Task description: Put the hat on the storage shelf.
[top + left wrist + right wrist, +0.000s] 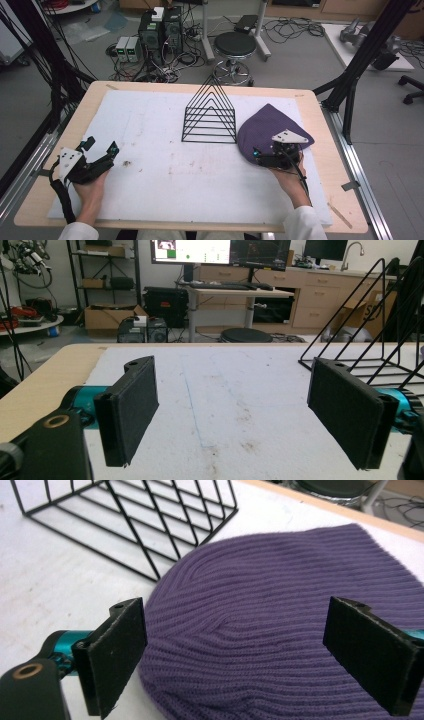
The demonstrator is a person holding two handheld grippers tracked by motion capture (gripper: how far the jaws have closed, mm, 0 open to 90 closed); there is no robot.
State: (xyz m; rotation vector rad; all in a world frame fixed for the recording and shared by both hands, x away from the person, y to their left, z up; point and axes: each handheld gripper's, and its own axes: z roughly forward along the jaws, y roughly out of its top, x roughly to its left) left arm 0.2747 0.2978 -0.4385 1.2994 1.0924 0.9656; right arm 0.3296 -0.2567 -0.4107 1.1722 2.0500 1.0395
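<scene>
Right gripper view: right gripper (235, 645) hovers, jaws wide (empty), seemingly just above purple beanie (280, 605).

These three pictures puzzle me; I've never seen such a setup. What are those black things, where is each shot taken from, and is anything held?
A person sits at a table holding a hand-operated grasping tool in each hand. The high view looks down from above; the other two come from cameras riding on each tool. On the white mat lie a purple knit hat and a black wire rack. The right tool hangs open over the hat; the left tool is open above bare mat. Nothing is held.
</scene>
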